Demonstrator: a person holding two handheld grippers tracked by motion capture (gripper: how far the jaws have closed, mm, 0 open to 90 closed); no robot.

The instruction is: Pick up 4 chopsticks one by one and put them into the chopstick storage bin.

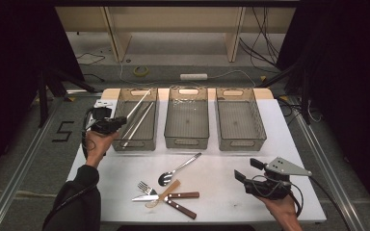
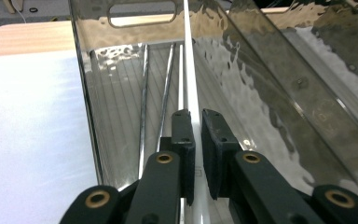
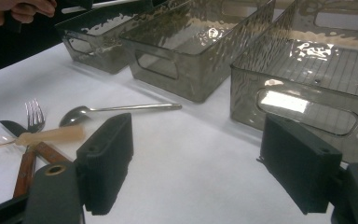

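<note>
Chopsticks (image 1: 137, 120) in left bin (image 1: 150, 142) (others bare)

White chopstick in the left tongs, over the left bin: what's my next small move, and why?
Probably open the left tongs and let go. They are shut on the long white chopstick, which already slants down into the leftmost smoky clear plastic bin beside the two thin metal chopsticks on its floor. Lowering a touch first may soften the drop.
</note>
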